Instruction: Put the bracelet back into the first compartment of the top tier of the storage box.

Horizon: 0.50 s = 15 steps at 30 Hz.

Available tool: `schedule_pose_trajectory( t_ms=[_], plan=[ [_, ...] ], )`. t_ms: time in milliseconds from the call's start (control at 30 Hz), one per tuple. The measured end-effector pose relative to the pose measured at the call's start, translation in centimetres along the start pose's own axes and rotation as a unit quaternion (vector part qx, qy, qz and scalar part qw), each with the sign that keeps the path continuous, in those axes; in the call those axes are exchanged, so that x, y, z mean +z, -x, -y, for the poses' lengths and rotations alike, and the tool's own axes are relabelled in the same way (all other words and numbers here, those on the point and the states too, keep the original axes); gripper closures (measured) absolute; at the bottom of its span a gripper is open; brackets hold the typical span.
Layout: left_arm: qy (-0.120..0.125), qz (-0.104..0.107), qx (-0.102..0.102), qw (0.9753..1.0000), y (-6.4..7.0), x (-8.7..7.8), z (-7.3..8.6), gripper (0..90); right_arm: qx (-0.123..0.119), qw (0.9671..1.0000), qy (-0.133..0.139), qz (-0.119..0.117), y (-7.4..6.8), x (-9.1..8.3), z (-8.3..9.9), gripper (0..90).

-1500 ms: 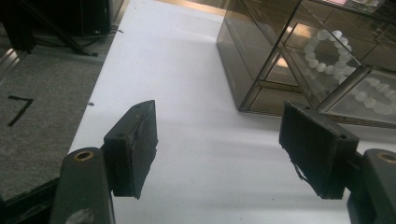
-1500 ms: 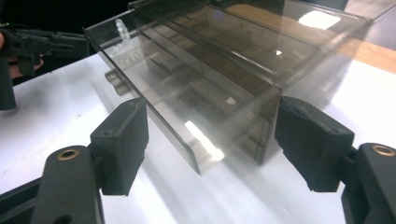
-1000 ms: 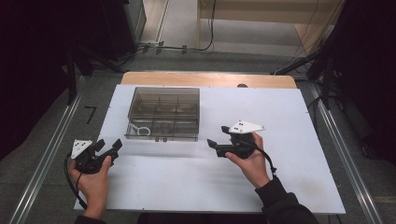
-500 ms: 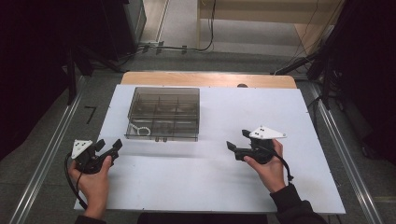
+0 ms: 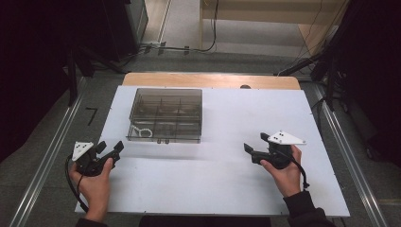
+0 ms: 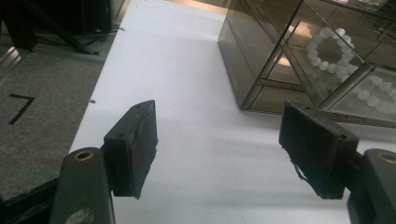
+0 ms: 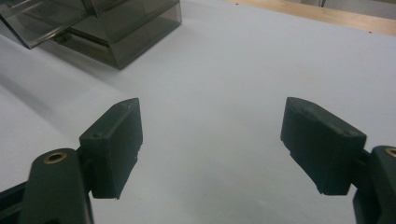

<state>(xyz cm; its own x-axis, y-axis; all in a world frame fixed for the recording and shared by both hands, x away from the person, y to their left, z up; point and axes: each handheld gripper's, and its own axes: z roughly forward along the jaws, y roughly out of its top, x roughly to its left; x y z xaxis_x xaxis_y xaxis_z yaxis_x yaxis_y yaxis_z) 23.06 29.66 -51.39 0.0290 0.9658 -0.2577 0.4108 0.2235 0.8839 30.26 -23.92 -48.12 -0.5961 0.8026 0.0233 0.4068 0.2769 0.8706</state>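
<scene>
A smoky clear plastic box [image 5: 165, 115] with several compartments sits at the back left of the white table [image 5: 227, 189]. A white bead bracelet [image 5: 141, 130] lies in its front left compartment, seen through the wall as white beads [image 6: 327, 51] in the left gripper view. My left gripper [image 5: 111, 149] rests near the table's front left edge, open and empty, its jaws wide apart [image 6: 224, 149] and pointing toward the box [image 6: 299, 56]. My right gripper [image 5: 255, 144] is at the right of the table, open with nothing between its jaws [image 7: 210, 144]; the box corner [image 7: 116, 37] lies far off to its left.
A wooden strip [image 5: 210, 80] runs along the table's far edge. Grey floor with metal rails [image 5: 47, 156] flanks both sides, and cables [image 5: 179, 47] lie behind. Bare white surface spreads between the two grippers.
My right gripper has moved to the right and toward the front, away from the box. The left gripper has stayed in place.
</scene>
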Motion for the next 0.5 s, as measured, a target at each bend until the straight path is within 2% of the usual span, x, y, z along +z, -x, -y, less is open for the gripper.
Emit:
schedule_pose_trajectory(
  t_ms=[500],
  plan=[
    [-0.001,0.0,0.001,1.0,0.0,0.0,0.0,29.0,0.007,0.9997,-0.003,0.022,1.5,-1.3,0.9,18.2]
  ],
)
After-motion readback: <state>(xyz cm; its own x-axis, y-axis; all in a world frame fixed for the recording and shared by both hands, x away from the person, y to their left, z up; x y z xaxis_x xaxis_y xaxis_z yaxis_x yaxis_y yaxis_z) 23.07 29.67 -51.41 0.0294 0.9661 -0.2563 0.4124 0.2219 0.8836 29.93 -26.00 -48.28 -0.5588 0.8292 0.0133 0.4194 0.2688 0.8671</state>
